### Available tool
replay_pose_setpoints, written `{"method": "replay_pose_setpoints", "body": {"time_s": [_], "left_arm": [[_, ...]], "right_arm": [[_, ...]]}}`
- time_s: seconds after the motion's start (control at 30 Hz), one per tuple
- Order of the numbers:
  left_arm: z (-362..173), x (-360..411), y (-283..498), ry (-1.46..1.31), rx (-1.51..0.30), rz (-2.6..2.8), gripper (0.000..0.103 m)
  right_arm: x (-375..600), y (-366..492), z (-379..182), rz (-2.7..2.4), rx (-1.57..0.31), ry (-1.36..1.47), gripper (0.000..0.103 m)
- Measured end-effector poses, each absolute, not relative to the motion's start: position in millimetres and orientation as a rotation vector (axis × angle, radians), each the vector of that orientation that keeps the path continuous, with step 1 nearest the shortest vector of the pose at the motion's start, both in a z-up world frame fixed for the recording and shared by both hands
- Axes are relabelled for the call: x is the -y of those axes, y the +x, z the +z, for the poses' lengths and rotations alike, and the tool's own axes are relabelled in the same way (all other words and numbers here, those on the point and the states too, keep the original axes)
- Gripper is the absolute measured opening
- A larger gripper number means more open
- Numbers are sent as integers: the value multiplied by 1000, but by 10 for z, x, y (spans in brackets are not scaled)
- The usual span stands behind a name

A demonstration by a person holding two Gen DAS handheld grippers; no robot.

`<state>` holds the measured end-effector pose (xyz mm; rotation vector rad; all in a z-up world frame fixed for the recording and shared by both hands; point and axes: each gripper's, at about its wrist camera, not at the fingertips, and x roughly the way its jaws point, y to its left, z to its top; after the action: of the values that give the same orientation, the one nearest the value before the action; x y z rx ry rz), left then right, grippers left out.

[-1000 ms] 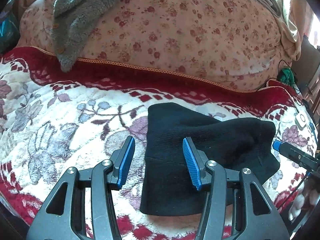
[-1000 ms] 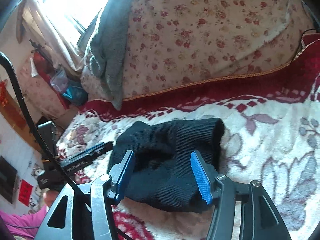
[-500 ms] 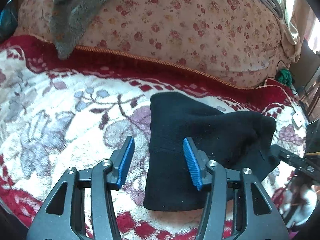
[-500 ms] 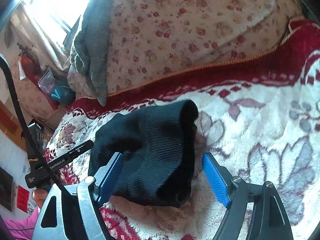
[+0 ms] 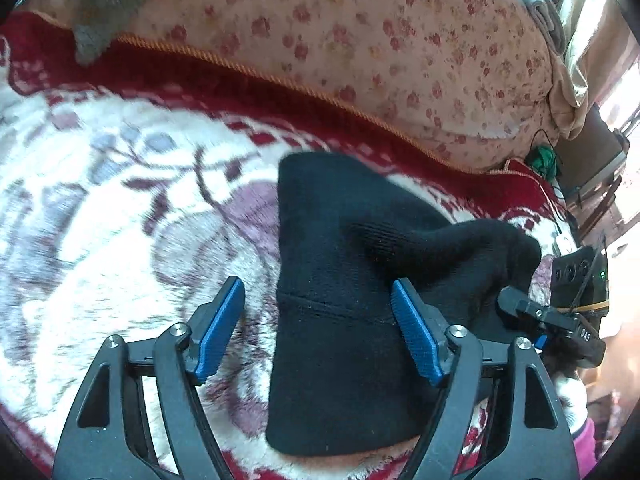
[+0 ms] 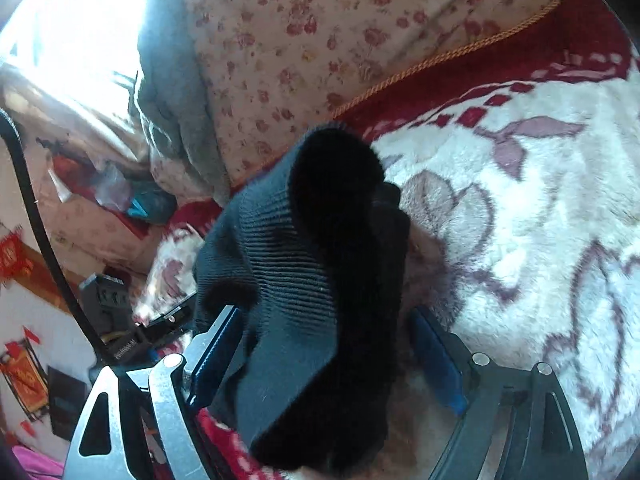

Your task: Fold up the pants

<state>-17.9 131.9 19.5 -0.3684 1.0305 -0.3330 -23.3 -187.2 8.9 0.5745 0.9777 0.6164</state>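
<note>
Left wrist view: the left claw [image 5: 318, 322] is seen wide open; its jaws have just been opening. Nothing is gripped. The black pants [image 5: 352, 312], folded into a small bundle, are laid on the flowery blanket [image 5: 100, 208] of the bed. The bundle's left edge is seen between the blue pads, w/ the right pad over the cloth and the left pad over bare blanket. Whether the pads touch can't be told. The right claw [image 5: 520, 304] is seen at the bundle's far right end. A flowery quilt [image 5: 360, 40] is heaped behind.

Right wrist view: the right claw [image 6: 328, 356] is spread wide too, its jaws just opened. The pants [image 6: 320, 280] are bunched up between its pads [image 6: 436, 364] but aren't pinched. A grey fuzzy cloth [image 6: 176, 100] is draped on the quilt [image 6: 300, 40].
</note>
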Motion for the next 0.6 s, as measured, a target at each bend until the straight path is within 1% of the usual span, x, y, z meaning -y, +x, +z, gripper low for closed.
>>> {"method": "replay_pose_setpoints", "body": {"time_s": [0.03,0.1,0.13,0.17,0.2,0.27,0.3,0.33,0.43,0.6], "left_arm": [[159,-1309,-161,-381,-1037,-335,81],[156,-1277,-162,-384,-1003,-344,82],[157,-1243,-158,-368,-1000,-357,80],[160,-1207,-152,-353,-997,-371,73],[172,-1159,-153,-345,-995,-408,55],[230,-1108,-176,-300,-977,-399,49],[267,-1100,-192,-279,-966,-399,42],[290,-1128,-196,-291,-963,-402,36],[370,-1287,-196,-371,-964,-424,31],[628,-1580,-289,-381,-910,-382,31]], "right_arm": [[1843,-216,102,629,-966,558,84],[1818,-195,101,622,-950,532,70],[1825,-200,89,623,-931,545,69],[1833,-203,76,624,-923,555,67],[1844,-218,70,625,-916,558,65],[1861,-257,80,626,-903,566,60],[1876,-265,88,627,-901,580,55],[1894,-280,97,642,-897,609,52],[1892,-315,174,654,-887,622,49],[1640,-353,387,720,-871,609,47]]}}
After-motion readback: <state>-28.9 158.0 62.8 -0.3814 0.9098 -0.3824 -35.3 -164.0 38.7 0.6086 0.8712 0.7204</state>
